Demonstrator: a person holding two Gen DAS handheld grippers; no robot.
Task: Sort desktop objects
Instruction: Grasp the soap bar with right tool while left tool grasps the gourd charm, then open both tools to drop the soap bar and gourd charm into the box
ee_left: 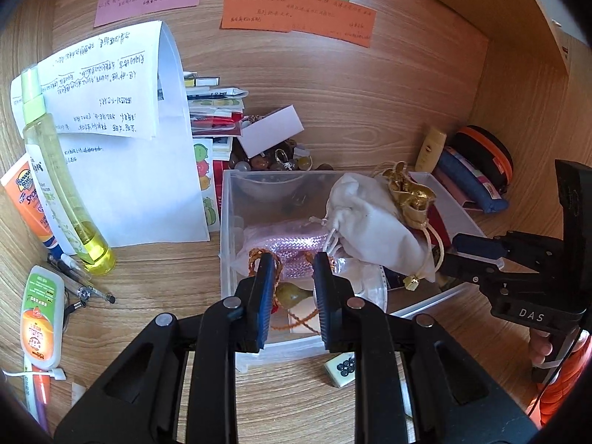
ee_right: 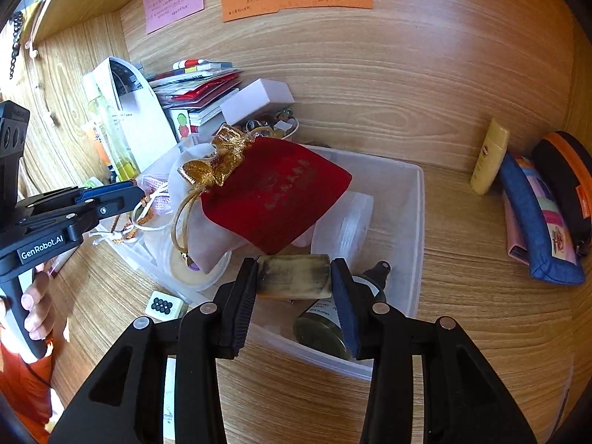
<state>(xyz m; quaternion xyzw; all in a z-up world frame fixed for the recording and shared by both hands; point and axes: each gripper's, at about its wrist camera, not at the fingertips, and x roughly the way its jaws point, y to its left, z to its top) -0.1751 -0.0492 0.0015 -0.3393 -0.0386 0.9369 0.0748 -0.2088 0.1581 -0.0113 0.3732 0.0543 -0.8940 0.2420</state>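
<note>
A clear plastic box (ee_left: 229, 222) (ee_right: 418, 199) stands mid-desk, holding a white pouch (ee_left: 366, 218), a red velvet pouch with a gold top (ee_right: 273, 196), a pink mesh pouch (ee_left: 288, 240) and a dark bottle (ee_right: 325, 325). My left gripper (ee_left: 294, 273) (ee_right: 129, 194) hangs over the box's near-left corner. Its jaws stand slightly apart, and a small gourd pendant (ee_left: 292, 296) on an orange cord lies between them, not visibly pinched. My right gripper (ee_right: 294, 277) (ee_left: 462, 249) is shut on a horn-coloured block (ee_right: 294, 275) above the box's near side.
A mahjong tile (ee_left: 340, 368) (ee_right: 162, 305) lies before the box. To the left are a yellow bottle (ee_left: 59, 185), tubes, pens and papers (ee_left: 140, 170). A bowl of beads (ee_left: 273, 159) sits behind. Pencil cases (ee_right: 536, 222) and a cream tube (ee_right: 488, 155) lie at the right.
</note>
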